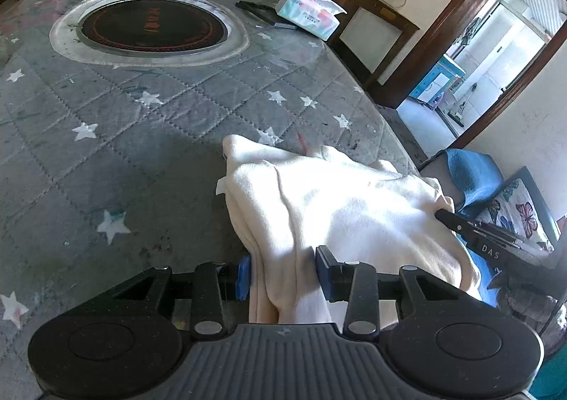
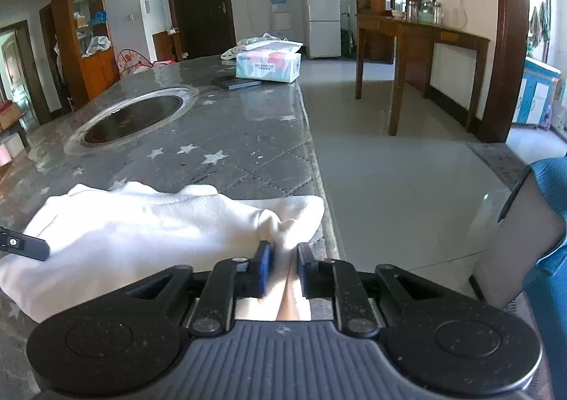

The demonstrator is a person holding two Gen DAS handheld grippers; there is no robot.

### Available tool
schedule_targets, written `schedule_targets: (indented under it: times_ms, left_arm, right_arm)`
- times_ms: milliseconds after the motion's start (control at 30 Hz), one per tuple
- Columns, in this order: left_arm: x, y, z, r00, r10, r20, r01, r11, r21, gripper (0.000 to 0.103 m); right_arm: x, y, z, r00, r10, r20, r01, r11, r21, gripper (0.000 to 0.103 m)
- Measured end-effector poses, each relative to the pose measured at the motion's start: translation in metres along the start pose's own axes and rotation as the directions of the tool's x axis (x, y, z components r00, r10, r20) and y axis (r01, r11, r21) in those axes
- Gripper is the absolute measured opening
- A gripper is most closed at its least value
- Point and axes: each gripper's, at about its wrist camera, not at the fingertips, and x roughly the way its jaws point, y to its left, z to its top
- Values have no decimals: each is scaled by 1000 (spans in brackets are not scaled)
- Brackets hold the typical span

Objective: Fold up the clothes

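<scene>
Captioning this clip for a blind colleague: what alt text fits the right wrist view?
The right tongs straddle a bunched edge of a white garment lying at the near corner of a grey star-print table. Farther back sit a tissue box and an inset round cooktop.

A lived-in home, open dining and living room, long table (image 2: 248,137) under a grey star-print quilted cover with a built-in round hotplate (image 2: 133,120), tissue box (image 2: 268,67), white fridge (image 2: 322,13), water dispenser (image 2: 278,1), wooden sideboard (image 2: 421,35), shelf cabinets (image 2: 88,28), dark entrance door (image 2: 202,3), tiled floor (image 2: 389,159).
</scene>
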Motion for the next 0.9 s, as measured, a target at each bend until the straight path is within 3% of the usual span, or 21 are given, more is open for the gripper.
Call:
schedule_targets:
  times_ms: [133, 200, 333, 400, 700, 900]
  left_arm:
    - [-3, 1, -4, 1000, 0, 4, 0, 1000, 7, 38]
    - [-4, 2, -6, 1000, -2, 5, 2, 1000, 6, 37]
    - [-8, 4, -11, 1000, -2, 7, 2, 1000, 7, 36]
    - [-11, 4, -13, 1000, -2, 9, 2, 1000, 11, 36]
    - [-21, 11, -22, 1000, 1, 17, -1, 1000, -1, 35]
    - [-27, 16, -26, 1000, 5, 20, -5, 1000, -7, 36]
  right_arm:
    - [-7, 4, 0, 1000, -26, 17, 27, 999, -34, 22]
    - [-12, 5, 1, 999, -34, 29, 36, 999, -40, 32]
    - [-22, 11, 3, 998, -29, 53, 32, 998, -53, 37]
    - [-27, 18, 4, 998, -13, 60, 17, 998, -68, 46]
    - [-32, 64, -4, 994, 104, 44, -95, 983, -158, 50]
    - [-28, 84, -20, 990, 139, 2, -136, 973, -185, 50]
